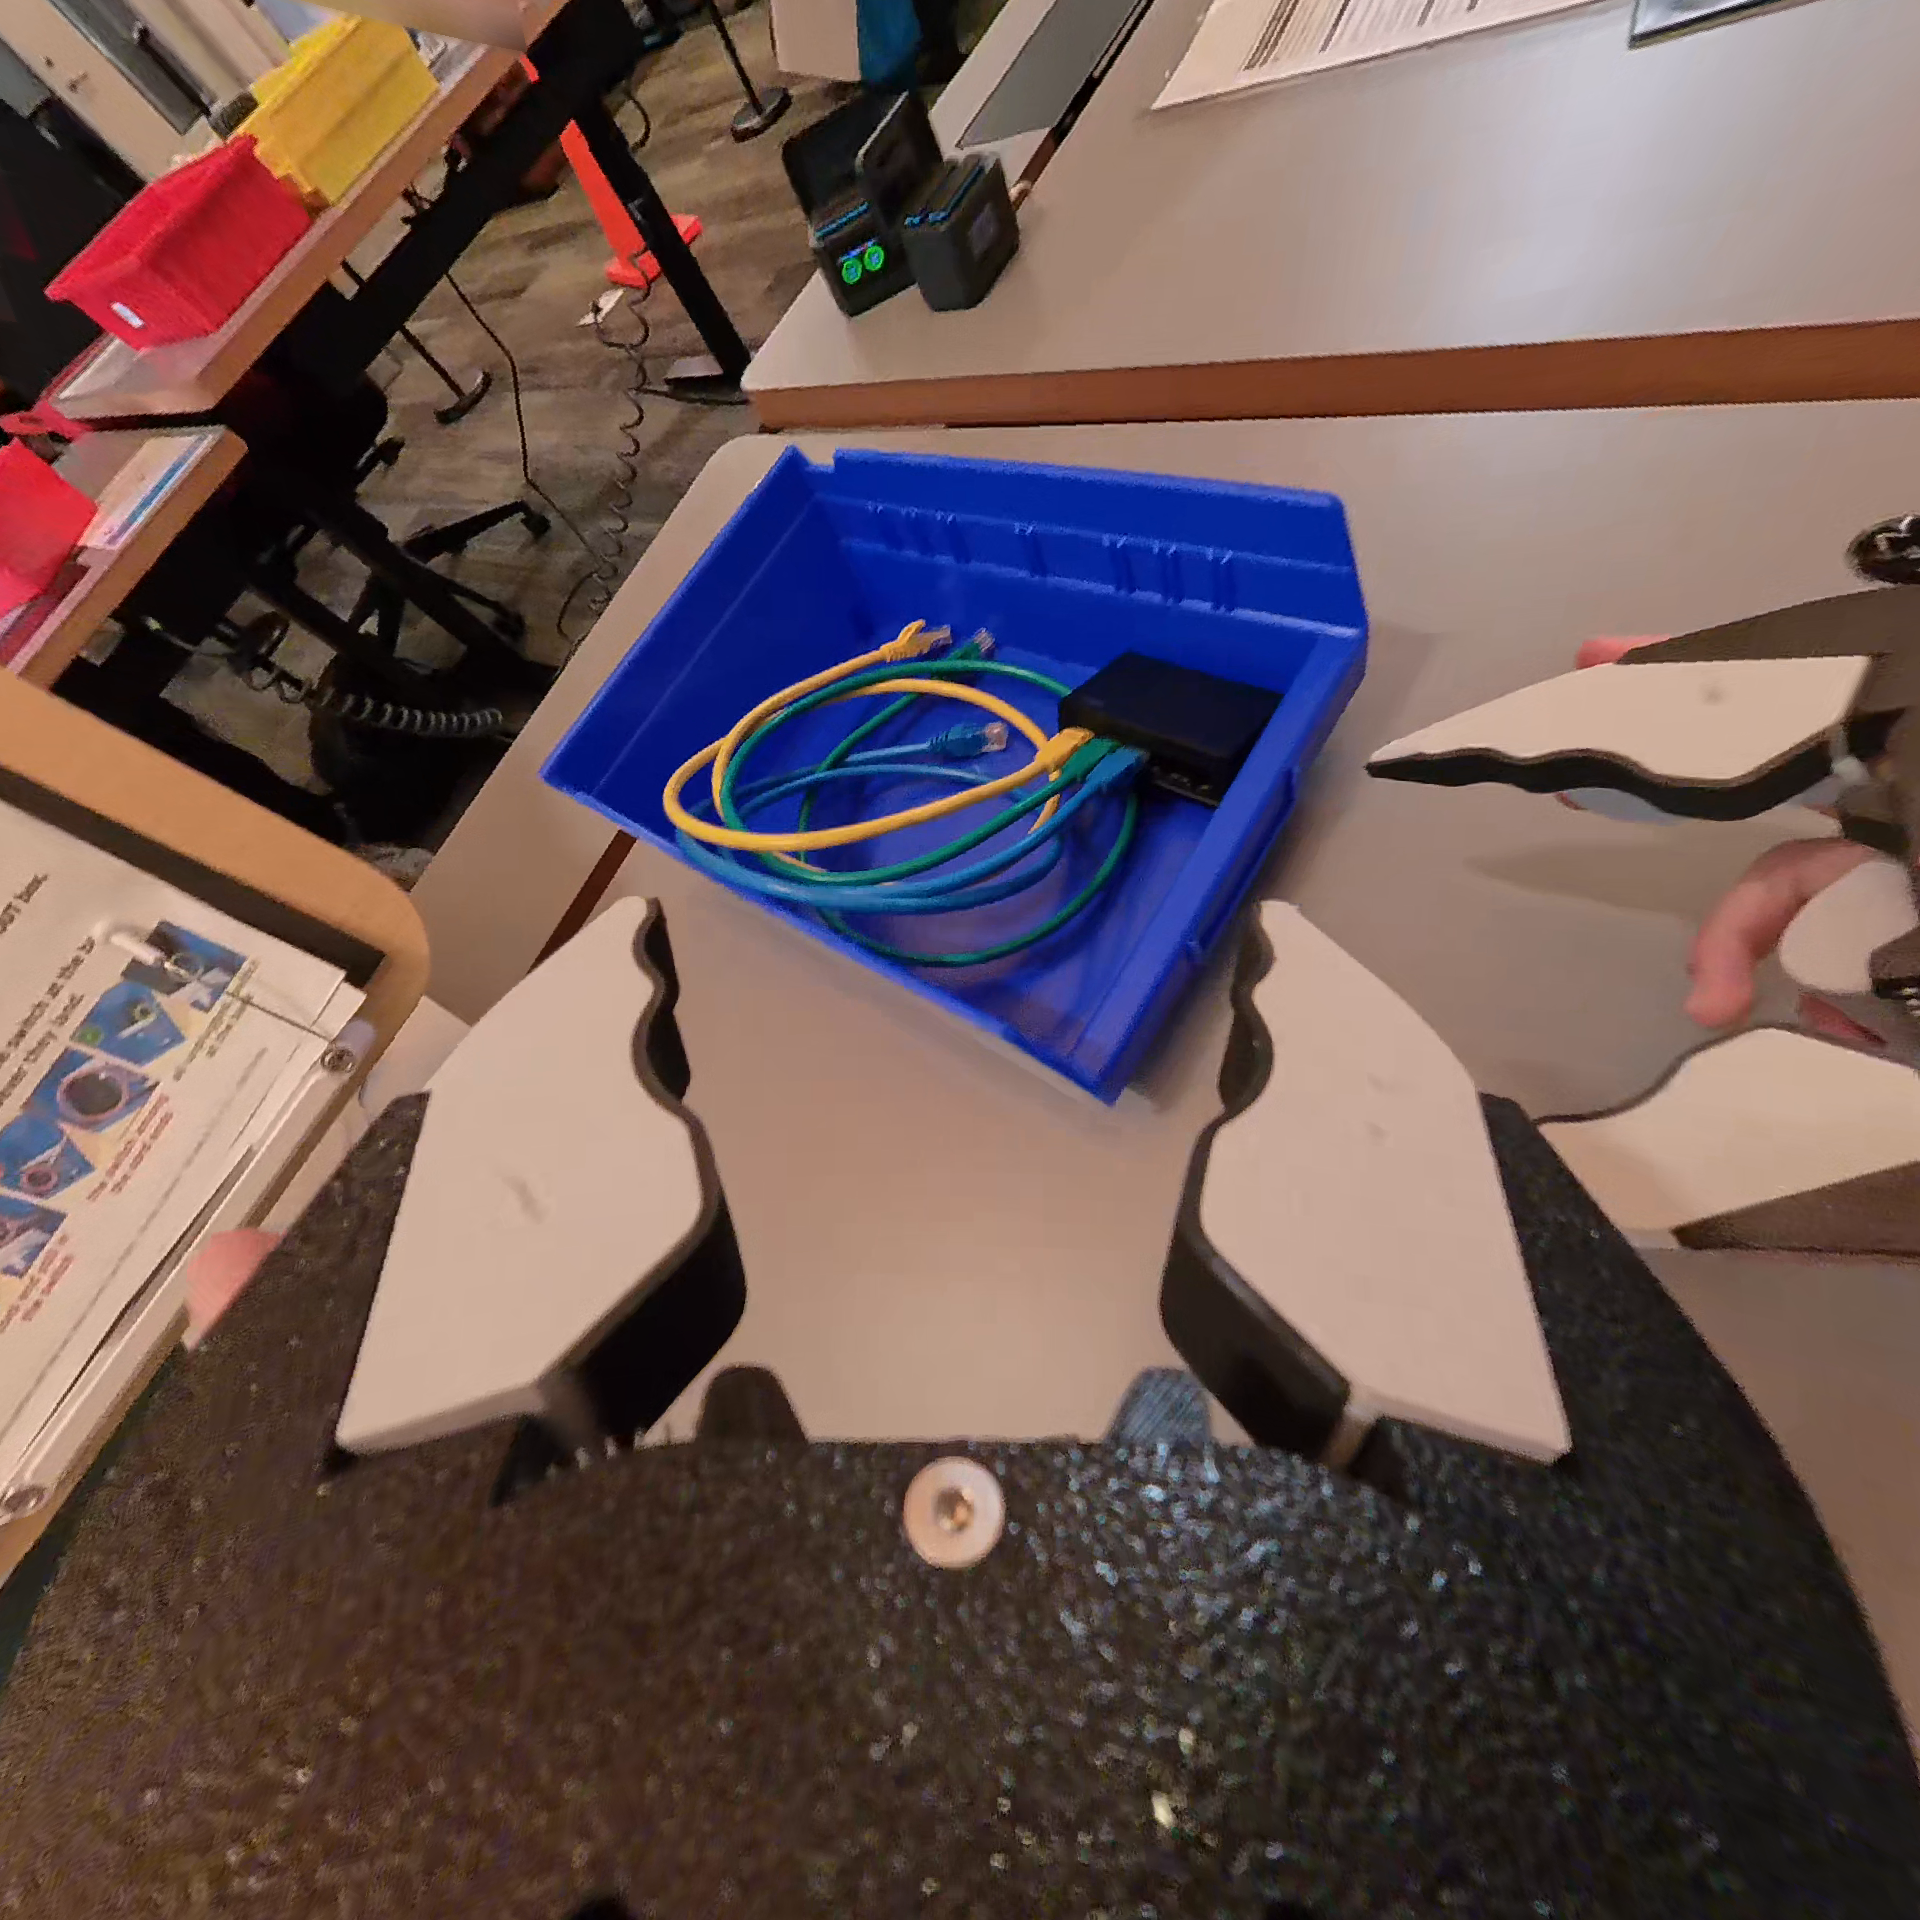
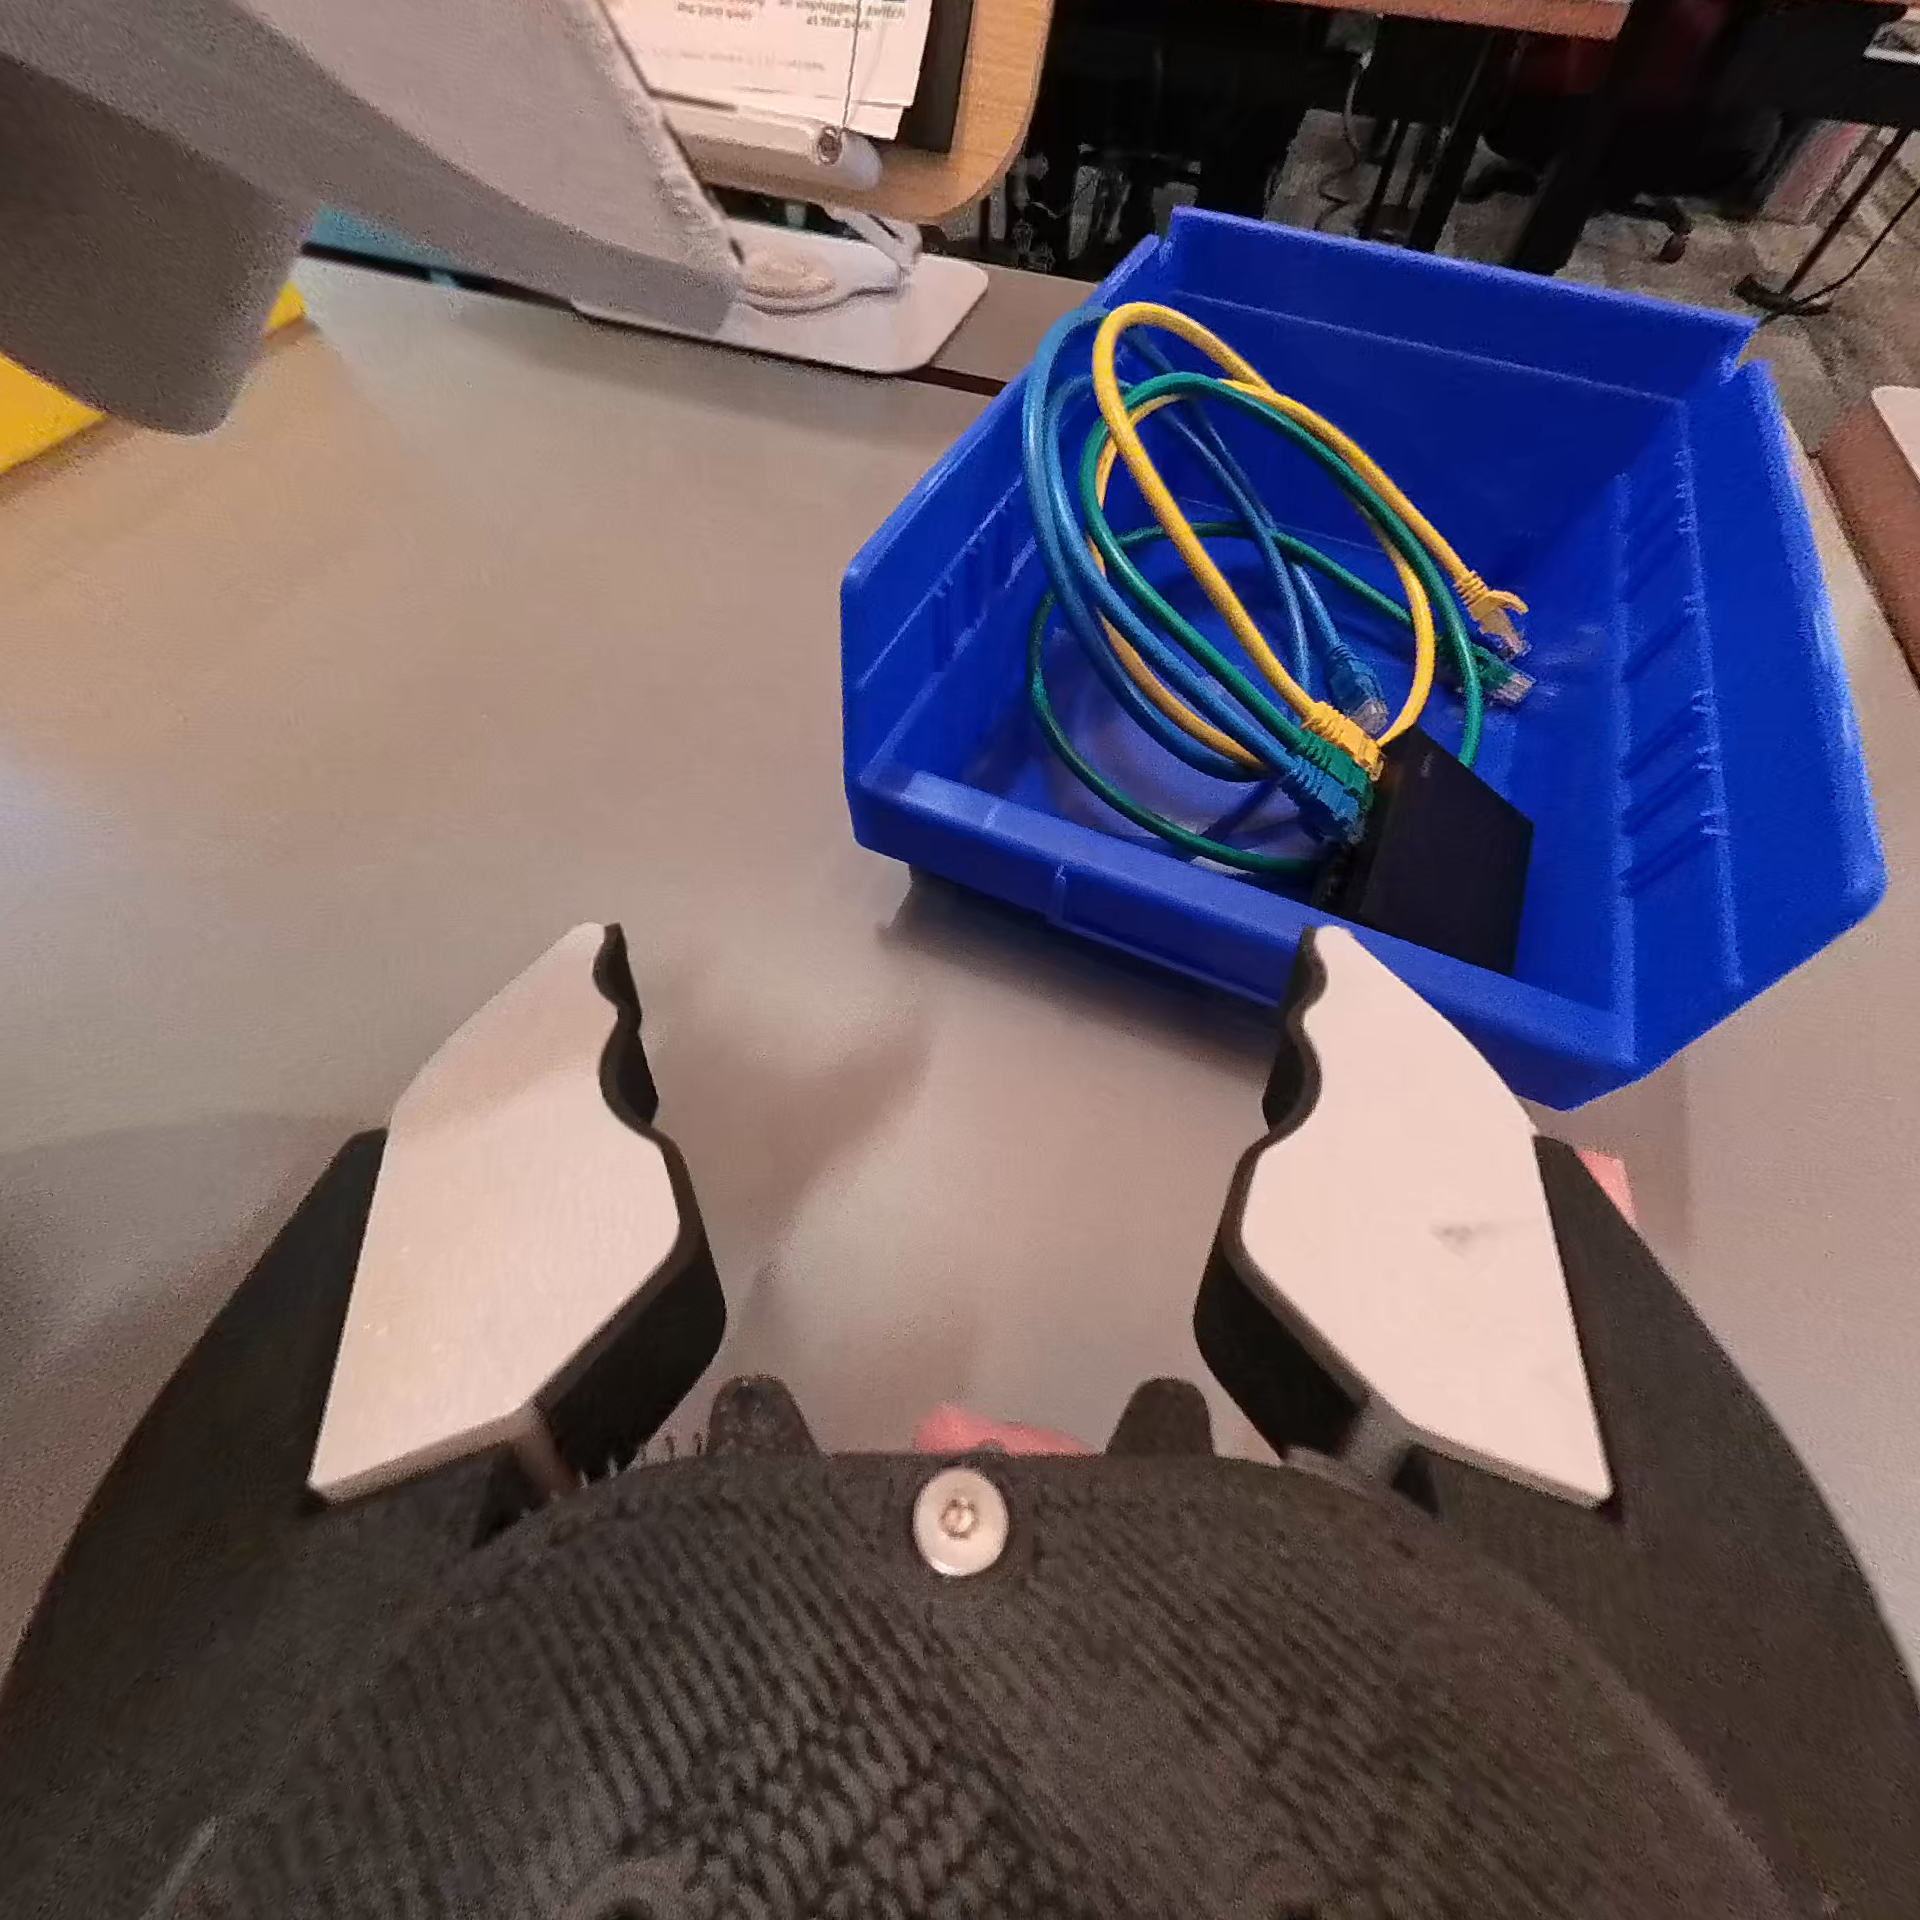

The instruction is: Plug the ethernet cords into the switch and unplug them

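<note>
The black switch (image 1: 1169,717) is seen inside the blue bin (image 1: 1226,966) on the table, with yellow, green and blue cords (image 1: 894,831) plugged in; both the left gripper (image 1: 951,935) and right gripper (image 2: 956,956) are held wide apart, empty

A grey table (image 1: 935,1195) with a rounded corner carries 1 blue bin (image 1: 1226,997), set toward 12 o'clock in the left wrist view and toward 1 o'clock in the right wrist view. The bin stands flat on the tabletop, near the table's edge. At 9 o'clock in the left wrist view a wooden board with printed sheets (image 1: 156,1122) sits just beside the table; whether it rests on it cannot be told. Beyond the bin, at 1 o'clock, a second grey table (image 1: 1455,239) with a brown edge holds 2 small dark devices (image 1: 914,229) and a printed paper (image 1: 1351,42).
</note>
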Demonstrator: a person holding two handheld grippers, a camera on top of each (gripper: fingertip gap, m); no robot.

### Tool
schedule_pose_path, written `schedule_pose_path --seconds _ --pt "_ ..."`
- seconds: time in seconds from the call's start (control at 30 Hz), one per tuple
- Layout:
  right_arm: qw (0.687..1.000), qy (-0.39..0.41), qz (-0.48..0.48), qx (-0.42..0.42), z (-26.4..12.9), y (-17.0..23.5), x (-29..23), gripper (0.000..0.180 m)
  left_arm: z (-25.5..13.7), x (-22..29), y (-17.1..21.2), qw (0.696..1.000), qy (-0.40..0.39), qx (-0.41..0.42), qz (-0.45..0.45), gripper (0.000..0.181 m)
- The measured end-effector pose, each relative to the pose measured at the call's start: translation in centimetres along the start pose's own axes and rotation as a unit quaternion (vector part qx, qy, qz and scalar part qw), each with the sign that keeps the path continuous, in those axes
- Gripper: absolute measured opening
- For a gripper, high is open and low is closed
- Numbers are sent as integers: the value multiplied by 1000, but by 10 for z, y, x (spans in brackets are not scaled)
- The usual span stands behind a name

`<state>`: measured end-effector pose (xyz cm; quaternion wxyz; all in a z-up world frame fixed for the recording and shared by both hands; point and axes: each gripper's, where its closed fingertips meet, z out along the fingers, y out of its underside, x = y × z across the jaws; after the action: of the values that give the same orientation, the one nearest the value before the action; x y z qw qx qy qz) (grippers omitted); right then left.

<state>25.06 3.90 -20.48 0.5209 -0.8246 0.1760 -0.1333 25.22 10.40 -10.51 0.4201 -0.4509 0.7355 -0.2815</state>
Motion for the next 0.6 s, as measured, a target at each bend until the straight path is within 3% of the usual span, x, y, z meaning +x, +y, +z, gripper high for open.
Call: schedule_pose_path --seconds 0.33,0.47,0.6 --pt "1000 -5 9 -1 2 4 3 116 0 -10 0 1000 -8 0 -9 103" --pt "1000 -3 14 -9 2 7 5 116 20 -15 35 997 -3 -61 -48 103" --pt "1000 0 7 -1 0 4 6 115 21 -14 45 996 9 -46 -76 102"
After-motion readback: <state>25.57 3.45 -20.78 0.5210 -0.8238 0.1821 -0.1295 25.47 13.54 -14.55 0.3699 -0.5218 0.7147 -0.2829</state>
